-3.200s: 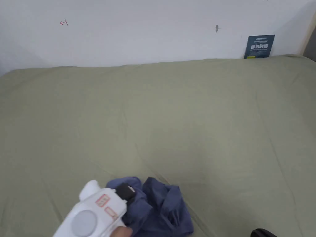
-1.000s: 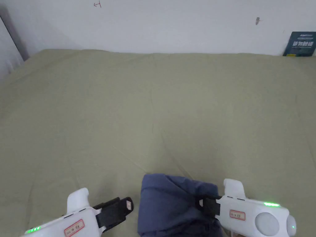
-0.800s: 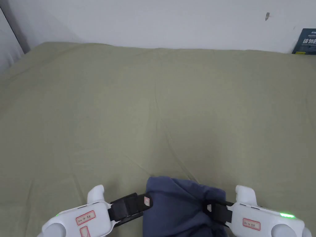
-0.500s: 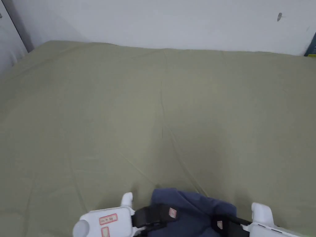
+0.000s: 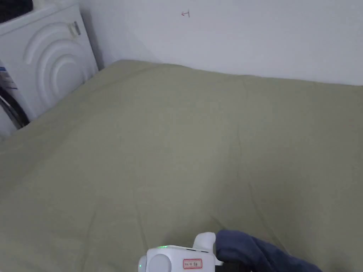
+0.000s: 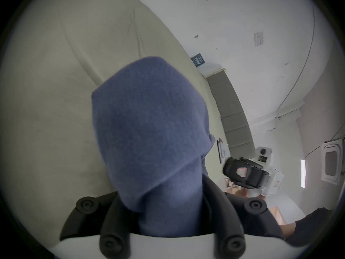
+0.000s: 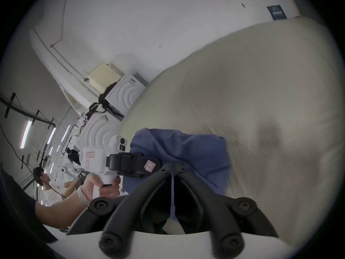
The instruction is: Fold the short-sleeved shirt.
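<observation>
At the far left of the head view a white washing machine (image 5: 46, 60) is standing against the wall, touching the edge of the olive-green bed sheet (image 5: 184, 141) that we are working over. Along the bottom edge of that view we are holding the left gripper (image 5: 219, 264), its white body lit by a small green light, pressed against the blue shirt (image 5: 255, 253), which is bunched up at the near edge of the sheet.

In the left gripper view, the shirt (image 6: 149, 132) is rising as a thick bundle out from between our jaws; the jaws are standing apart on either side of the cloth, and we cannot tell whether they are actually pinching it. To the right of it the right gripper (image 6: 235, 171) is showing farther off.

In the right gripper view, a hand (image 7: 100, 186) is holding the left gripper (image 7: 149, 166) against the left side of the shirt (image 7: 188, 154). Our own right gripper (image 7: 172, 169) is nearly closed, its tips meeting on a thin fold of the blue cloth that is running down between them.
</observation>
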The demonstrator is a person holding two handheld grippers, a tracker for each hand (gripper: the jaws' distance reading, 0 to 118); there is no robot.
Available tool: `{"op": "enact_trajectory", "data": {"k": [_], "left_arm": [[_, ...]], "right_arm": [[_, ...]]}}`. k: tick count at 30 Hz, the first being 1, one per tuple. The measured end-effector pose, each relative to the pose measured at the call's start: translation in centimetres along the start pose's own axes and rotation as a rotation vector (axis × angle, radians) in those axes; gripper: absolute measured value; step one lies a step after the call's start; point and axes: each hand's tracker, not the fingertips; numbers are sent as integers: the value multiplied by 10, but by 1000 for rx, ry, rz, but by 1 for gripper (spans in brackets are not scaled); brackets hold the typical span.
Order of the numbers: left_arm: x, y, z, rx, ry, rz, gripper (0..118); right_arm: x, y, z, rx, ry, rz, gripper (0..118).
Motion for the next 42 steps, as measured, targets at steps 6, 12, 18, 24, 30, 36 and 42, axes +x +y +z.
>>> {"op": "enact_trajectory", "data": {"k": [6,12,18,24,30,36,42], "left_arm": [[-51,20,112,84,93,35,24],[-124,70,236,88,257,17,24],[-205,100,314,108,233,187,24],[-220,84,309,63,262,183,36],[-132,68,350,159,540,-98,106],[-64,36,368,384,763,-172,79],[-7,-14,299,638,858,-344,23]], "right_arm": [[-29,-22,32,-11,-40,20,4],[-43,-53,44,-43,-74,38,4],[-53,-67,45,-52,-119,28,4],[-59,-67,47,-33,-133,21,4],[-68,-63,53,-23,-156,66,4],[-79,-62,62,2,-190,110,4],[-94,-53,88,109,-412,243,4]]}}
